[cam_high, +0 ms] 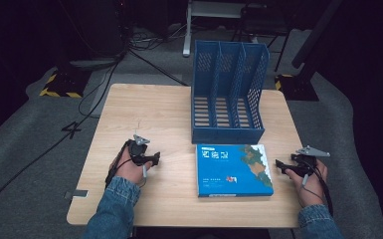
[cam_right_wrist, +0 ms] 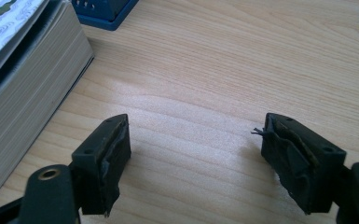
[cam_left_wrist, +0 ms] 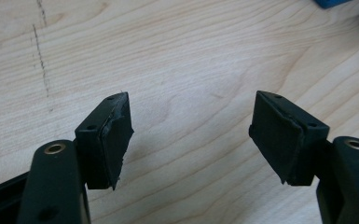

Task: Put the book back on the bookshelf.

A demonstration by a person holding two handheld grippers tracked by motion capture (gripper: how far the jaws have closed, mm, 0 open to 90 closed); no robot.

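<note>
Book (cam_high: pixel 234 170) lies flat on surface (cam_high: pixel 164 117), front-centre, just before blue file rack (cam_high: pixel 229 92). Right claw (cam_high: pixel 280 165) just beside book's right edge, not touching, pads spread, nothing between. In right gripper view page block (cam_right_wrist: pixel 25 93) sits left of jaws. Left claw (cam_high: pixel 156 158) well apart on book's left, spread, empty.

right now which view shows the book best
The high view: the book lies flat on the table in front of the blue file rack, whole cover visible. The right gripper view catches just its page edges and a strip of cover at the left; the left gripper view shows perhaps a blue sliver at the right edge.
</note>
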